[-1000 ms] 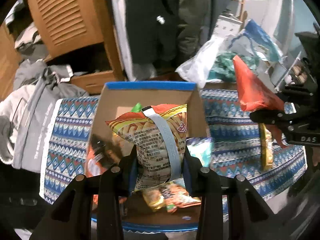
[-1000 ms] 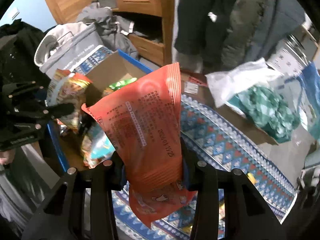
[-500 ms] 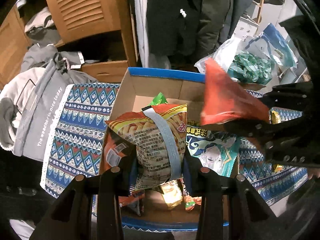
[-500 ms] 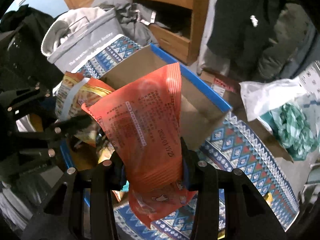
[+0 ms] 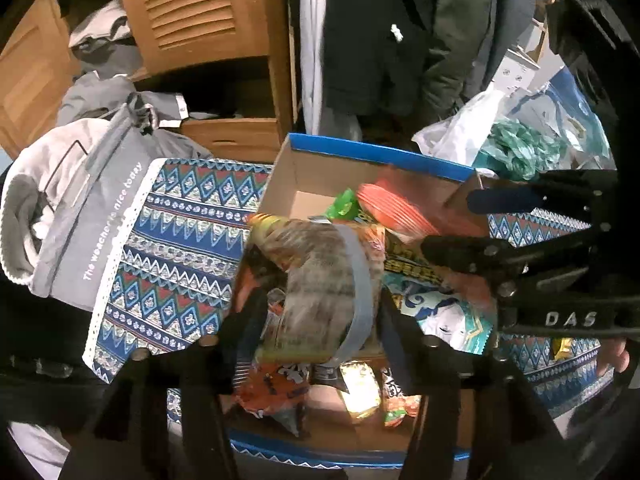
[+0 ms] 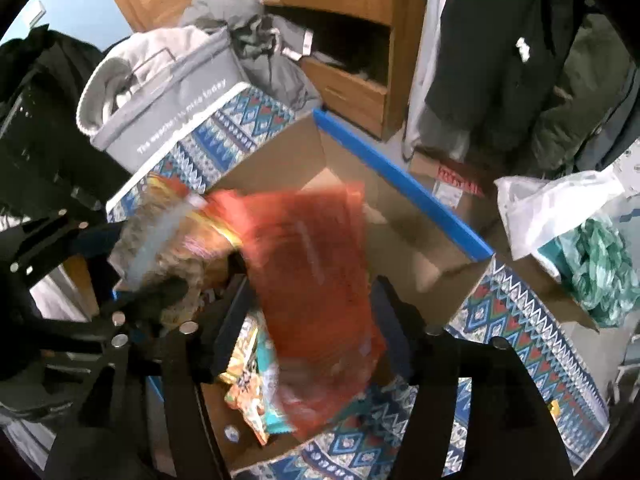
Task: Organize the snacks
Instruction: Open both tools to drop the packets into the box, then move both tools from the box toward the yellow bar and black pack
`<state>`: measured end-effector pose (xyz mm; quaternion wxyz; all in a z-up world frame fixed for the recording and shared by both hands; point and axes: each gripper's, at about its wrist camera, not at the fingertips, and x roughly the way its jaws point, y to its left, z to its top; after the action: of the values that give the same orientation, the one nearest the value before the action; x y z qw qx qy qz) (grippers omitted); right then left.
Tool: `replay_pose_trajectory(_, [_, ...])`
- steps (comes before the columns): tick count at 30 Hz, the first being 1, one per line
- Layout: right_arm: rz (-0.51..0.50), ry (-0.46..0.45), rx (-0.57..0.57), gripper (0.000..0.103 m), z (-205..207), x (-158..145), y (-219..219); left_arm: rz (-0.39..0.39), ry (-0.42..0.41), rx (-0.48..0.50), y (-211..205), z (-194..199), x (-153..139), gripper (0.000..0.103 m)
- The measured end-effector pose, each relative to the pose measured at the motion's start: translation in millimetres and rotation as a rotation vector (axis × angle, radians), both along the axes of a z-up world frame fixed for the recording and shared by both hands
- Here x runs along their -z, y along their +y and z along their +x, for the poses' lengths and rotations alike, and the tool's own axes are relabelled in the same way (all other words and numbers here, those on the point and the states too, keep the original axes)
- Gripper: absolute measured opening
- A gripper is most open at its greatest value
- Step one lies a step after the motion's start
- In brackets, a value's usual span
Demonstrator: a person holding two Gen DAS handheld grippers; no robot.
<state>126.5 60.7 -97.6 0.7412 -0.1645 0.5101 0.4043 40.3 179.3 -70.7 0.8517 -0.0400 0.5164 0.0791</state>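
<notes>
Both sets of fingers have just been opening over the cardboard box [image 5: 320, 168]: left gripper [image 5: 316, 320] lets the chip bag [image 5: 320, 280] go, right gripper [image 6: 312, 304] frees the orange packet [image 6: 316, 280], both blurred, apparently dropping in.

Between the spread fingers of the left gripper [image 5: 316, 320], the yellow-and-grey crinkled snack bag with a pale blue strip [image 5: 320, 280] is smeared by motion, so its print cannot be read; its lower end disappears behind the black finger frames. Between the fingers of the right gripper [image 6: 312, 308], the orange foil snack packet [image 6: 316, 280] is equally blurred, and whether the pads touch it cannot be told. Beneath both bags, the small packets [image 5: 360, 392] lying in the blue-rimmed cardboard box [image 5: 360, 152] are half covered and too small to identify. At the right edge of the left view, a person's fingertips [image 5: 612, 358] are cut off.
</notes>
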Motion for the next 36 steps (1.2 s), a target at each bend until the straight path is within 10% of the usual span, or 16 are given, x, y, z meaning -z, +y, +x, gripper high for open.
replay_pose_trajectory(36, [-0.07,-0.109,0.179,0.073,0.1,-18.3,-135.9,0.005,-0.034,0.168,-93.6,11.7,-23.9,0.075])
